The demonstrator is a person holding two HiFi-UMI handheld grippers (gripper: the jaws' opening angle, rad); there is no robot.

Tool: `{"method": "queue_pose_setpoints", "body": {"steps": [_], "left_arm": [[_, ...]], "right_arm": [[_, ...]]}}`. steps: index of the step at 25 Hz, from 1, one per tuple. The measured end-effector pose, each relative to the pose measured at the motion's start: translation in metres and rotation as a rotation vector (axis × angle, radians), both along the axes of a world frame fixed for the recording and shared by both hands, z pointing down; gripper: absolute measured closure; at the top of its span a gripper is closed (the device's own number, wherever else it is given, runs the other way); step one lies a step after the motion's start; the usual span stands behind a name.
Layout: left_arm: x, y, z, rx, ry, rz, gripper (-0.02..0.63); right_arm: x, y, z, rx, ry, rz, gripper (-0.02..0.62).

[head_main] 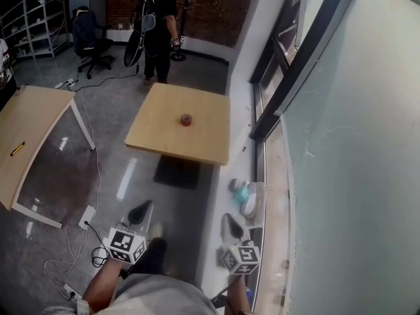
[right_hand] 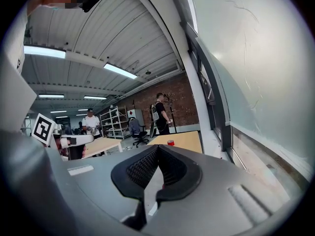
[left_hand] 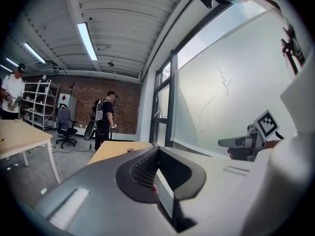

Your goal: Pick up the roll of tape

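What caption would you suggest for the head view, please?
Left gripper and right gripper, well short of the red roll of tape on the wooden table.

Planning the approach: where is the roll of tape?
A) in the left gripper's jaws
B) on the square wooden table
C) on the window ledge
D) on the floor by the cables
B: the roll of tape sits near the middle of the square wooden table.

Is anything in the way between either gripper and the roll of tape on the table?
Nothing visible does. The roll of tape sits alone on the table, well ahead of the left gripper and right gripper; only floor and the table's near edge lie between.
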State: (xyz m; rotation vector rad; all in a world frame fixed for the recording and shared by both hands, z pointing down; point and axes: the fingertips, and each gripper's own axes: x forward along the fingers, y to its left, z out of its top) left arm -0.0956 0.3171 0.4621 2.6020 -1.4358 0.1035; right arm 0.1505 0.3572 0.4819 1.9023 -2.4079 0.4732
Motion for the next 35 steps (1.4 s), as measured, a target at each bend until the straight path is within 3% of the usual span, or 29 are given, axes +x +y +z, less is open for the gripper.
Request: {"method": "queue_pose_setpoints", "body": {"steps": [21,35], "left_arm": [[-0.024,-0.206,-0.005,-0.012,0.017,0.089,0.606],[-0.037,-0.270,0.009,-0.027,0.029,0.150,0.606]], "right_arm": [[-0.037,-0.188,-0.012,-0.012,0.017,0.057,0.581],[-0.060,-0.241,-0.002,-0.025,0.031,0.100,0.581]]}}
